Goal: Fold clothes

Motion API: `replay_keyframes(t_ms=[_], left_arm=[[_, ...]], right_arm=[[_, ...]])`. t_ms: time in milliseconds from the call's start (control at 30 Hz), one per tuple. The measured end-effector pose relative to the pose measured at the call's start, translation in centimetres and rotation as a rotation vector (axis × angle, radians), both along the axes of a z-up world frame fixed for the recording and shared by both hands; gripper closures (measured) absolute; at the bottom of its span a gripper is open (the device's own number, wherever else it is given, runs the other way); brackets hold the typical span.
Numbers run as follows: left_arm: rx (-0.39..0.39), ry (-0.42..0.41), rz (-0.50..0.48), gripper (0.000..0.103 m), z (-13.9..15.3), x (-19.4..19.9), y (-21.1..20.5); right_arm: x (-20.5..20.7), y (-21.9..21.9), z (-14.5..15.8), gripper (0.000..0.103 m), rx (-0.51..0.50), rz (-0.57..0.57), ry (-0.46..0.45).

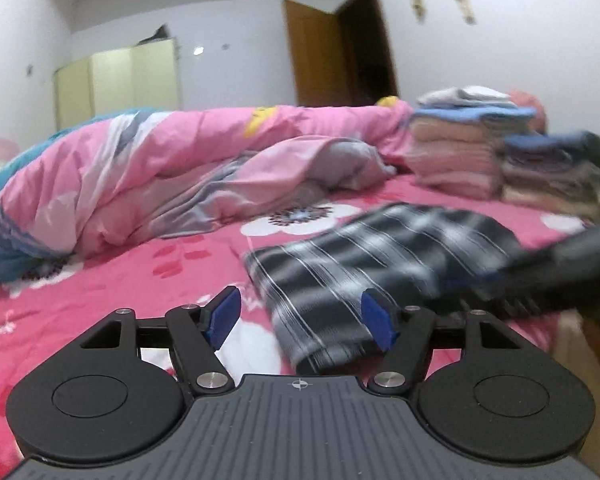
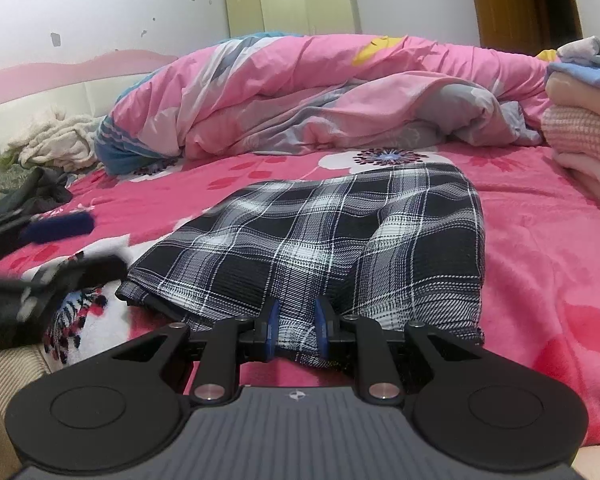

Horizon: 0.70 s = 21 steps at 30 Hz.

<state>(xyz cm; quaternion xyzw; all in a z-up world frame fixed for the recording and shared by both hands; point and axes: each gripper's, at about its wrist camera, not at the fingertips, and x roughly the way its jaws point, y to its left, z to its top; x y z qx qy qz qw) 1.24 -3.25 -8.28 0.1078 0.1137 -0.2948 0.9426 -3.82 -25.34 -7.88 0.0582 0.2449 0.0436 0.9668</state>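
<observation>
Black-and-white plaid folded garment (image 2: 324, 240) lying flat on pink floral bedsheet (image 2: 540, 248), in front of rumpled pink quilt (image 2: 300, 92). Right gripper (image 2: 296, 328) pinching garment's near hem, jaws closed on it. Left gripper (image 1: 300, 320) spread wide, holding nothing, just beside garment's left corner.

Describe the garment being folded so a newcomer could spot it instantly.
On the pink floral bedsheet, in front of the rumpled pink duvet, lies the plaid garment. The right gripper pinches its near edge. It is the only black-and-white check; the folded stack nearby is pastel.
</observation>
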Motion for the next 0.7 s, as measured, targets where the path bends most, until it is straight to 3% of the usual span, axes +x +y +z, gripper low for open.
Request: replay_keyframes(t_ms=[133,333,467,533,633,700], left_arm=[[0.08,0.055,0.019,0.038,-1.9,2.1,-2.0],[0.033,0.079,0.006,0.039,-2.4,2.0,-0.6],[-0.053,0.135,-0.017,0.045,-2.1,2.4,0.6],[-0.126,0.172,-0.015,0.045,-1.6,3.2,1.2],[-0.237,0.313,-0.013,0.051,-1.5,5.4,2.2],[-0.29,0.419,-0.03,0.065,-2.0,6.6,2.6]], right_arm=[[0.3,0.3,0.7,0.082,-0.024,0.01,0.001],[1.4,1.2,2.6,0.082,-0.092,0.04,-0.012],[2.1,1.7,4.0,0.082,-0.137,0.06,-0.02],[2.5,1.1,3.1,0.081,-0.091,0.048,-0.007],[3.0,-0.1,1.6,0.082,-0.009,0.026,0.016],[3.3,-0.6,0.9,0.082,0.019,0.017,0.025]])
